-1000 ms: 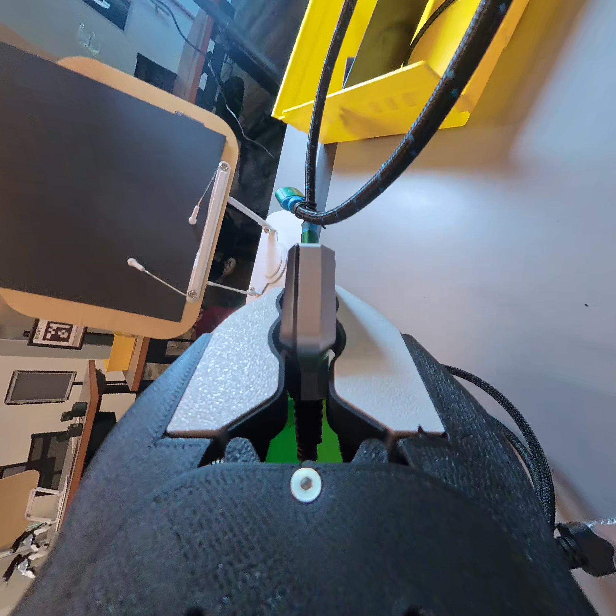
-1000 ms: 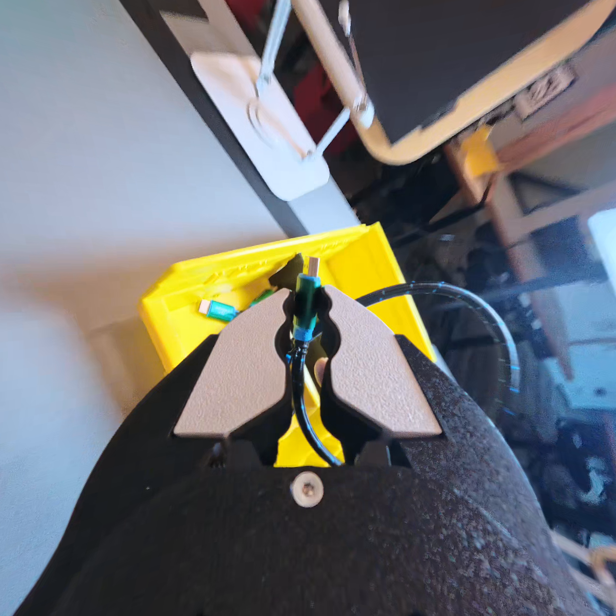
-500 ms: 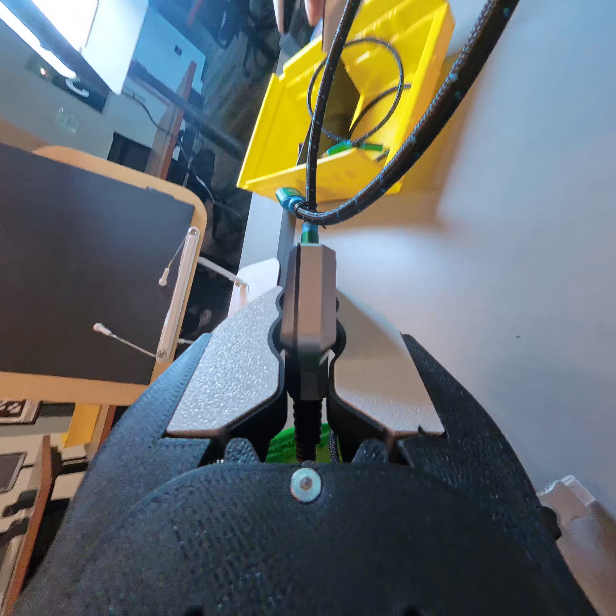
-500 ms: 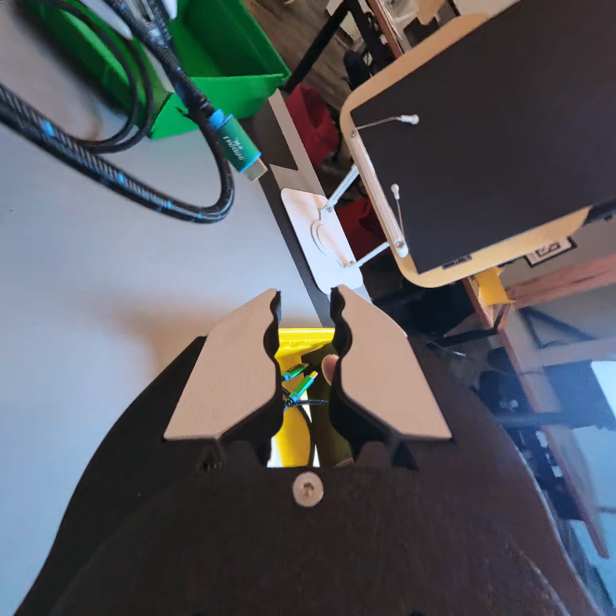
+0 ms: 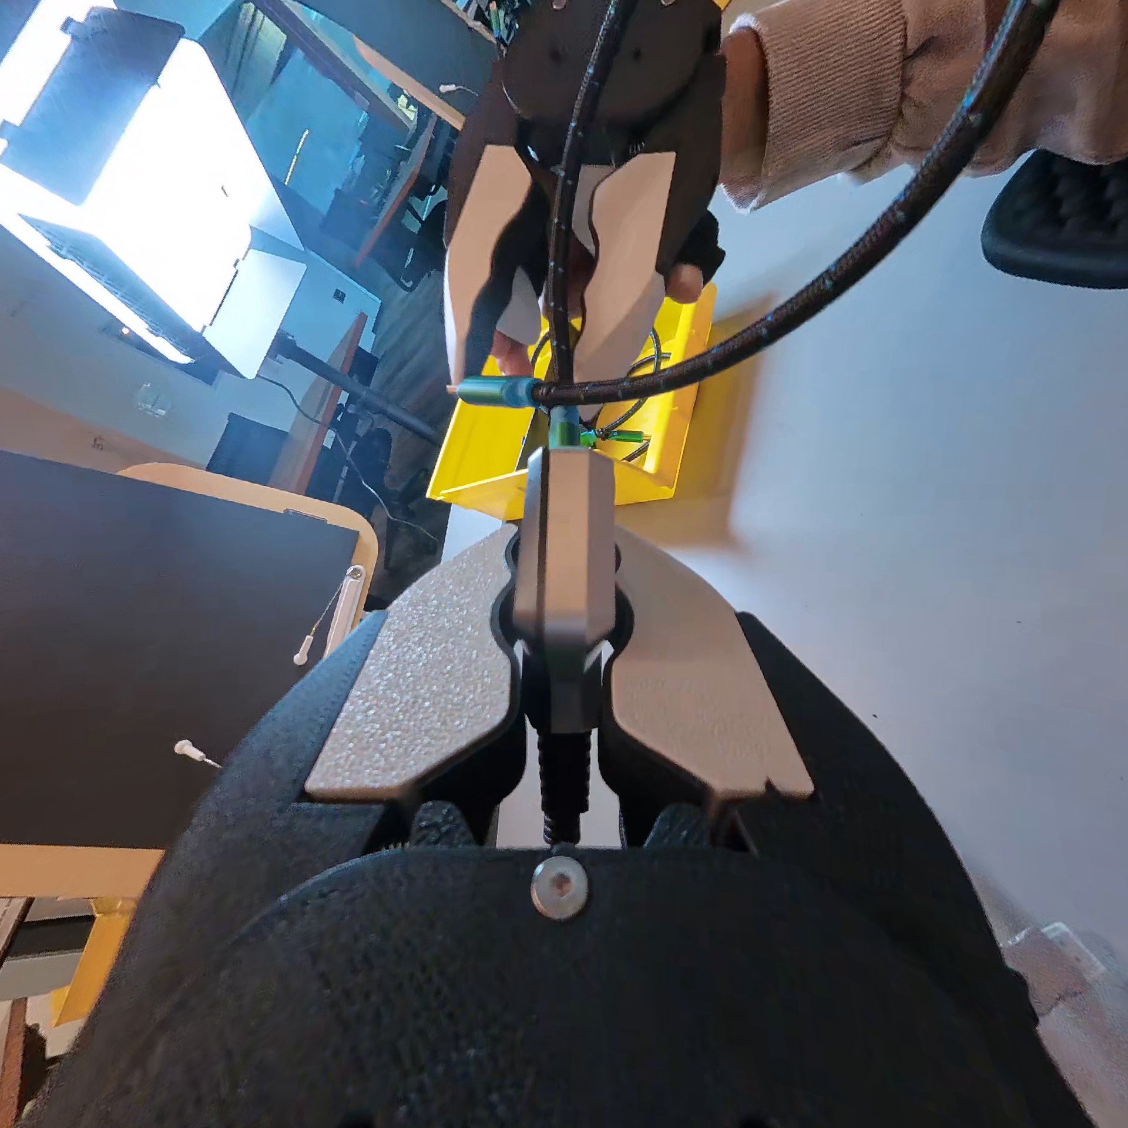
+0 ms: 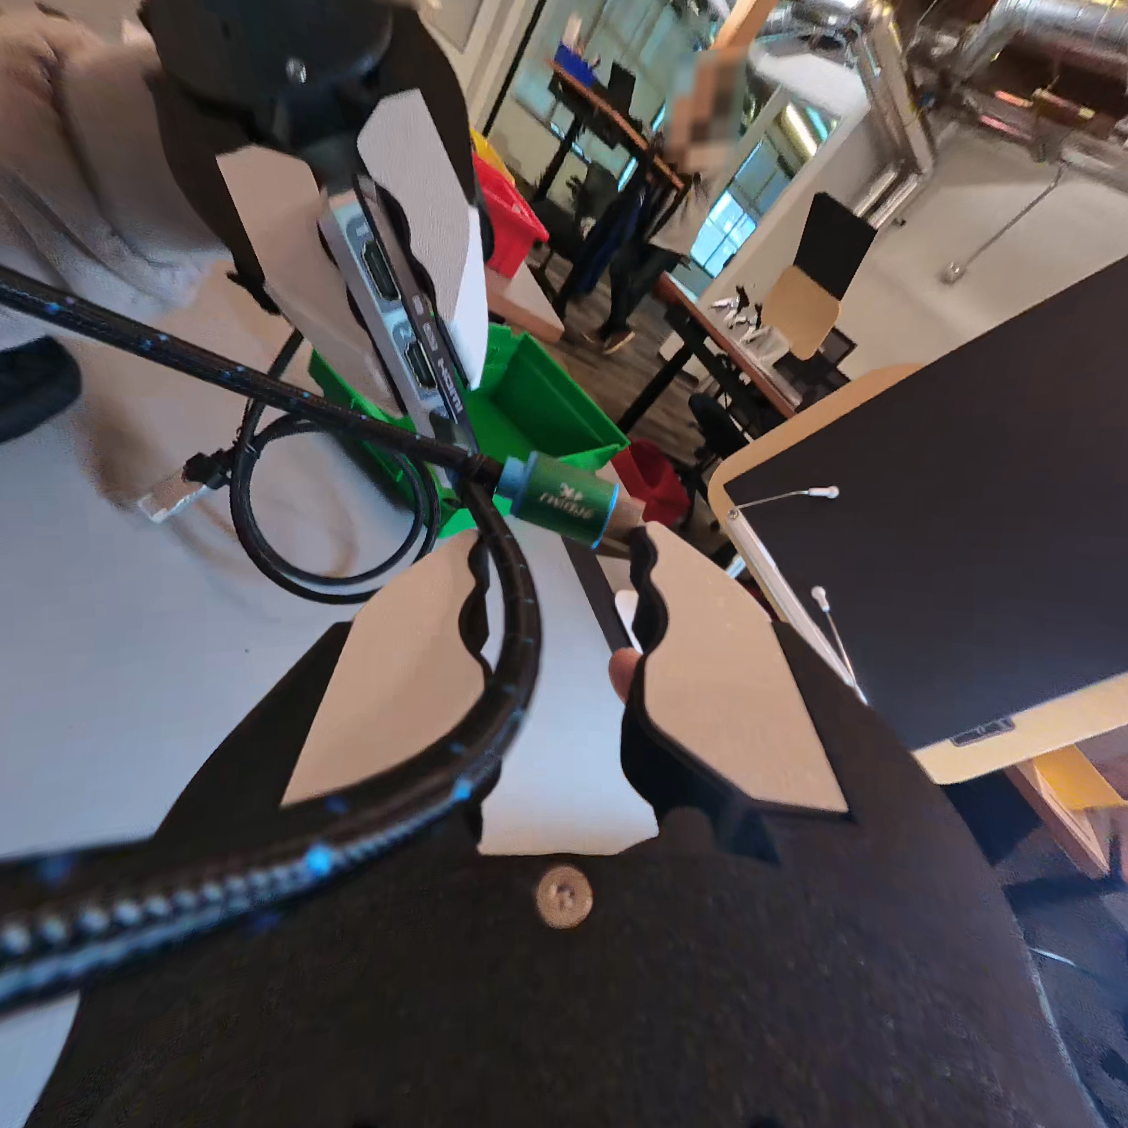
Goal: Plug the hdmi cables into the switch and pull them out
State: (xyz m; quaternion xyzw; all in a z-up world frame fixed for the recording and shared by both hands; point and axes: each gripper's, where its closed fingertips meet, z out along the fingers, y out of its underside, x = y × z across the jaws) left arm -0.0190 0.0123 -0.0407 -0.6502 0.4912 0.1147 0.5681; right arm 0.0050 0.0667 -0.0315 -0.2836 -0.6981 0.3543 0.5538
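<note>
My left gripper (image 5: pixel 564 543) is shut on the grey HDMI switch (image 5: pixel 564 580), held up above the white table. One green plug (image 5: pixel 563 427) sits in the switch's far end. A second green plug (image 5: pixel 494 389) hangs free on a black braided cable (image 5: pixel 854 268). My right gripper (image 6: pixel 555 537) is open; the braided cable (image 6: pixel 519 641) passes between its fingers and the loose green plug (image 6: pixel 561 500) lies just past its tips. In the right wrist view the left gripper (image 6: pixel 421 390) shows the switch (image 6: pixel 397 293) with its ports facing me.
A yellow bin (image 5: pixel 671 397) with thin cables sits on the white table (image 5: pixel 915 549). A green bin (image 6: pixel 537 403) and a red bin (image 6: pixel 506 207) stand behind the switch. A black panel with a wooden rim (image 6: pixel 915 549) stands beside the table. A person walks in the background. My hands' fingertips stand some 7 cm from each other.
My right gripper let go of a small green plug over the yellow bin, opened, and moved up to the braided cable by the switch. My left gripper kept hold of the switch.
</note>
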